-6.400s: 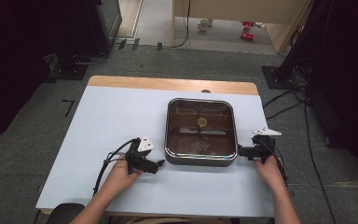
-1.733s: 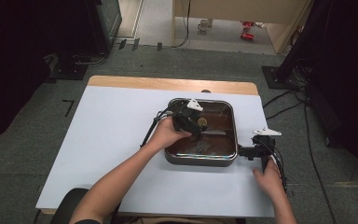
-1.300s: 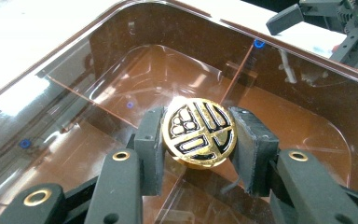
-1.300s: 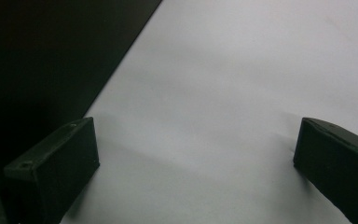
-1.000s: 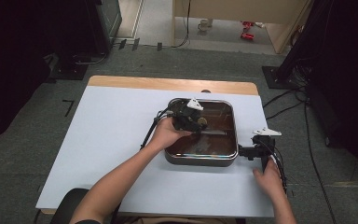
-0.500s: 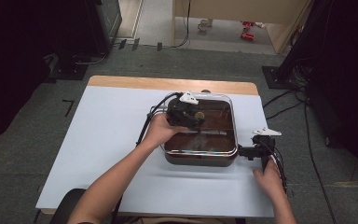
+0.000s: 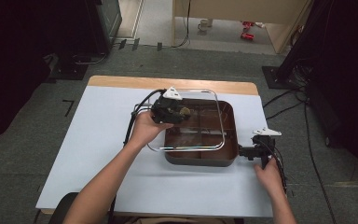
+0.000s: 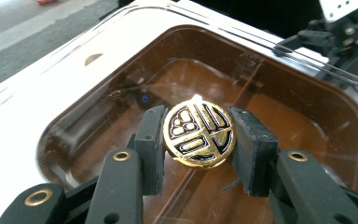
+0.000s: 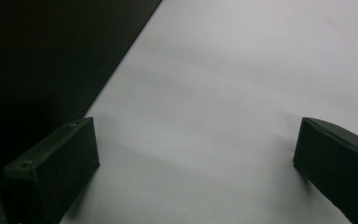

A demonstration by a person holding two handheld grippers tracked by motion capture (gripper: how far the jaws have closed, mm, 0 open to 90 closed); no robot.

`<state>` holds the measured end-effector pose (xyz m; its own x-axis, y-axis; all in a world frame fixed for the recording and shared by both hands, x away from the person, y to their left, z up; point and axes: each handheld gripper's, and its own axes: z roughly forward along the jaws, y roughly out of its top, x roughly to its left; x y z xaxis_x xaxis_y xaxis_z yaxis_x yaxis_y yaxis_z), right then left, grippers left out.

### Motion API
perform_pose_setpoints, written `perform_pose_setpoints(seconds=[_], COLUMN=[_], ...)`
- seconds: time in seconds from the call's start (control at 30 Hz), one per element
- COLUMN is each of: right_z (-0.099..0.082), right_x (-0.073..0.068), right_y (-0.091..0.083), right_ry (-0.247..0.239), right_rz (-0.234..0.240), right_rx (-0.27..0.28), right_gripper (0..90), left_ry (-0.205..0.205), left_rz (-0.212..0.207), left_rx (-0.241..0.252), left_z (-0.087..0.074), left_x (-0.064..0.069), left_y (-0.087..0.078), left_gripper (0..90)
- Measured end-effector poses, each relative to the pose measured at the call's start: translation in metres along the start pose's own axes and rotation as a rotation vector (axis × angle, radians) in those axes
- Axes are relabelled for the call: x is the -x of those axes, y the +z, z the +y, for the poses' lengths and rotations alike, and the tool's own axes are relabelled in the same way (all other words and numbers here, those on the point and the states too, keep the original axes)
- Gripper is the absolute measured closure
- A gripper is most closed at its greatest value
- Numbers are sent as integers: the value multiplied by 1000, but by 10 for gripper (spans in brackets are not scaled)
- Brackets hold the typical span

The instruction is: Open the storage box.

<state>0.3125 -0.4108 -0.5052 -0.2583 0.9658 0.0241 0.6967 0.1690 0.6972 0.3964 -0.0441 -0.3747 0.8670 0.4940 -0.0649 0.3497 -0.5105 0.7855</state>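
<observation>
3 cameras, 1 fixed, 2 riding on hands.

High view: above the near table (image 7: pixel 98 140) edge, facing forward and down. Left gripper view: very close over the pan (image 8: pixel 317 107), shared with the high view (image 7: pixel 228 156). Right gripper view: close above bare tabletop.

Grey carpet floor (image 7: pixel 51 154) surrounds a pale blue table (image 7: pixel 93 140).

The left gripper (image 7: pixel 182 112) covered the lid's knob (image 7: pixel 185 111) in the high view, leaving its emblem too small to read there. In the right gripper view both jaws were cut off by the frame's edges, and the dark mass (image 9: pixel 46 51) beside the table (image 9: pixel 242 93) could not be identified.
</observation>
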Motion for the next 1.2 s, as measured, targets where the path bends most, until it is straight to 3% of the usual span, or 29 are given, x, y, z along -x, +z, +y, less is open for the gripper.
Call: perform_pose_setpoints(seconds=[0.23, 0.33, 0.53, 1.0, 1.2], right_z=[0, 0, 0, 0, 0], right_x=[0, 0, 0, 0, 0], right_y=[0, 0, 0, 0, 0], right_ry=[1, 1, 3, 2, 2], right_rz=[0, -1, 0, 1, 1], right_rx=[-1, -1, -1, -1, -1], right_gripper=[0, 0, 0, 0, 0], left_ry=[-47, -94, -146, -245, -274], left_rz=[40, 76, 125, 227, 250], left_rx=[-3, 2, 1, 22, 27], left_z=[-14, -25, -42, -75, -86], left_x=[-17, -28, -43, -74, -86], left_y=[-22, -35, -55, -96, -106], left_gripper=[590, 590, 590, 590, 590])
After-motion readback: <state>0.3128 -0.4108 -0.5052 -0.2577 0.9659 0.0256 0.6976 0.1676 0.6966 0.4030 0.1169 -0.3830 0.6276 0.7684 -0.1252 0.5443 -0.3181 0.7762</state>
